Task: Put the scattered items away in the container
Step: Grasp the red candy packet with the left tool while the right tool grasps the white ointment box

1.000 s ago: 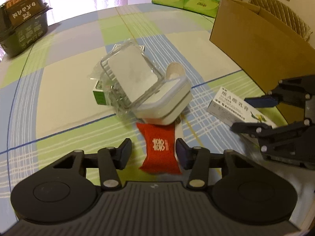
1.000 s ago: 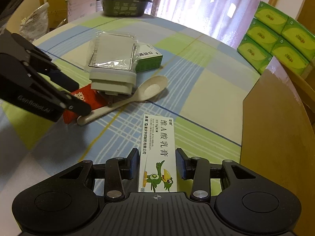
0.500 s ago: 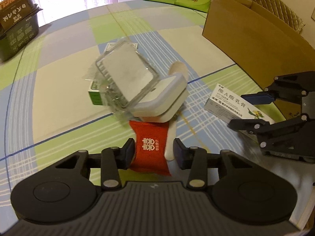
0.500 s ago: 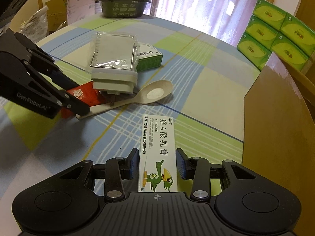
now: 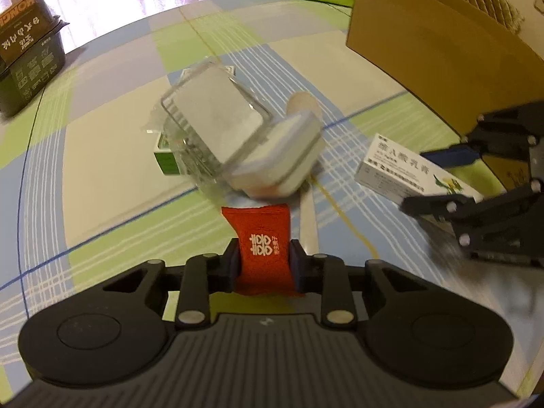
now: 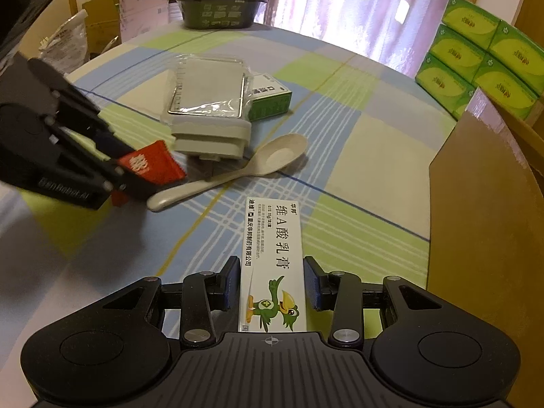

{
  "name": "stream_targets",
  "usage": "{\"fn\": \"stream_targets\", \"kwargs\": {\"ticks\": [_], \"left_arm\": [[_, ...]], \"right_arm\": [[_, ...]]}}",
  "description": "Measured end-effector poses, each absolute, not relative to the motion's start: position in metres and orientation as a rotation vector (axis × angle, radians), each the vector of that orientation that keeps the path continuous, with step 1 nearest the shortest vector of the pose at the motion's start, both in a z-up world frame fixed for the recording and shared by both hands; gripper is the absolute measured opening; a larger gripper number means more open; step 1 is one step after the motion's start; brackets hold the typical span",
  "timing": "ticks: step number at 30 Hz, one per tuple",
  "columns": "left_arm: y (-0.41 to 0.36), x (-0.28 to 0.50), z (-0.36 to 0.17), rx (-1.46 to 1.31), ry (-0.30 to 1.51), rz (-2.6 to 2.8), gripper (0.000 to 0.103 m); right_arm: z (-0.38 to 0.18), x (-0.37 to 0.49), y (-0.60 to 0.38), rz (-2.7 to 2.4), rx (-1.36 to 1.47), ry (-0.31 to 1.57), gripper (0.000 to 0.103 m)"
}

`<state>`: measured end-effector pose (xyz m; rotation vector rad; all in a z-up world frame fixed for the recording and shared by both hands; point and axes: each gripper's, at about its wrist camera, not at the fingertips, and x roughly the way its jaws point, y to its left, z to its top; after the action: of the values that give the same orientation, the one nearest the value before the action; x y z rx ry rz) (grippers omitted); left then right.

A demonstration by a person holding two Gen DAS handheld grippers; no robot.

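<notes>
The left tongs [image 5: 262, 265] were pressed onto a small red foil sachet with white characters [image 5: 261, 248], both pads flat against its crinkled sides; the sachet's serrated far end pointed toward the clear, glossy plastic-lidded white box [image 5: 234, 146] that sat tilted in the middle of the bench [image 5: 102, 156]. Taking that box as the landmark: a pale, smooth plastic spoon [image 6: 234, 170] lay just beside its near edge, handle running toward the sachet, and a small green-and-white cardboard carton [image 6: 270, 100] stuck out from behind it, touching its wrapping.

The right tongs [image 6: 272, 284] stood spread around a long white cardboard carton printed with a green cartoon bird [image 6: 272, 265], which lay flat on the checked blue, green and cream cloth, nearer than the box; a slim gap showed between each blue pad and the carton's sides. The tall brown corrugated cardboard container [image 6: 482, 210] rose at the bench's edge, well apart from the box and right of the long carton. A dark green tub [image 6: 221, 3] sat far beyond the box.
</notes>
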<state>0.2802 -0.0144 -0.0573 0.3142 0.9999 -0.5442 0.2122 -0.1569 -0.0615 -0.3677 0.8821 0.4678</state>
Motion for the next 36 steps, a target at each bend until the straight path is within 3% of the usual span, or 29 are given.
{"fn": "stream_targets", "kwargs": {"ticks": [12, 21, 28, 36], "left_arm": [[-0.004, 0.171, -0.053, 0.335, 1.009, -0.567, 0.024], [-0.011, 0.173, -0.055, 0.367, 1.021, -0.543, 0.033], [-0.013, 0.171, -0.055, 0.352, 1.033, -0.544, 0.024], [-0.012, 0.158, -0.055, 0.32, 1.037, -0.536, 0.022]], "right_arm": [[-0.055, 0.158, -0.165, 0.502, -0.286, 0.924, 0.042], [-0.06, 0.146, -0.169, 0.494, -0.284, 0.934, 0.042], [-0.064, 0.149, -0.172, 0.501, -0.271, 0.926, 0.042], [-0.059, 0.144, -0.171, 0.497, -0.264, 0.907, 0.041]]}}
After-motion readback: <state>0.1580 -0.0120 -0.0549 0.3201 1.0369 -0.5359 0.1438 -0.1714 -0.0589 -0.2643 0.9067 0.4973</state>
